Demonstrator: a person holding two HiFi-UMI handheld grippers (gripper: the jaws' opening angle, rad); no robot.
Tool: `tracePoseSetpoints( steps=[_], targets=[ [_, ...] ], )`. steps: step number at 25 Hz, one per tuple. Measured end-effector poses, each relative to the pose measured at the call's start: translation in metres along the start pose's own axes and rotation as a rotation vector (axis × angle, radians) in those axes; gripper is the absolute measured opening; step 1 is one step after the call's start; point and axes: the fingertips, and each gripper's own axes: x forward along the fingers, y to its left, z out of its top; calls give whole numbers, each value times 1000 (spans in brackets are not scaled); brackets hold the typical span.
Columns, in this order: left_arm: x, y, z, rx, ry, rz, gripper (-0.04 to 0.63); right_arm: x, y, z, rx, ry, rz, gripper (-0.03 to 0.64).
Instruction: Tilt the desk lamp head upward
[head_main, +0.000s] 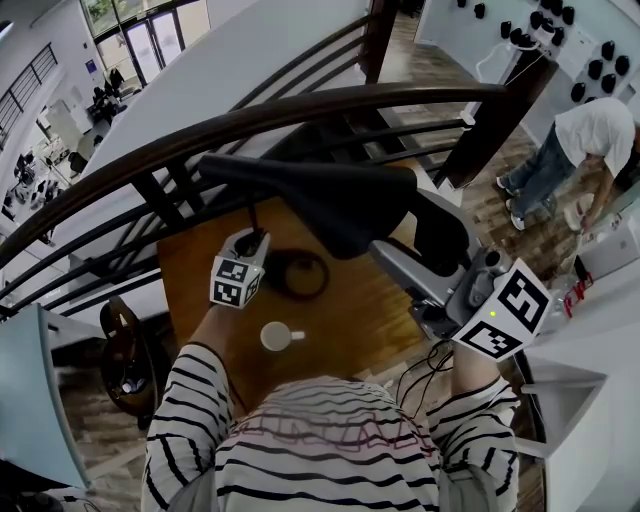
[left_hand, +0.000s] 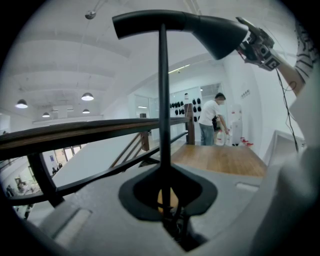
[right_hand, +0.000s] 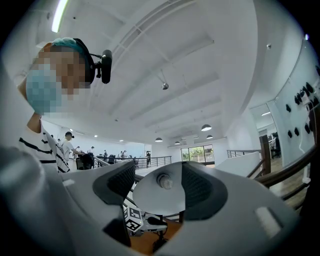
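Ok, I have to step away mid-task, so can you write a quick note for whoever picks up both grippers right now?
Left gripper: shut on the lamp stem, steadying it above the base on the wooden table.
Right gripper: shut on the lamp head at its wide end, with the bulb facing it.
Done: both grips set; the head looks roughly level.
Left: raise the wide end until the head tilts upward, then release. Mind the cup near the base.
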Motion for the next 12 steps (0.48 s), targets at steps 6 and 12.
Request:
tracePoseSetpoints(
  steps=[6,12],
  targets=[
    [1,0,0,-16,-6,3,41,-2,-2,-1,8,-36,-5,279],
    [3,0,0,-42,-2,11,41,-5,-6,-1,8,-62,3,275]
  ],
)
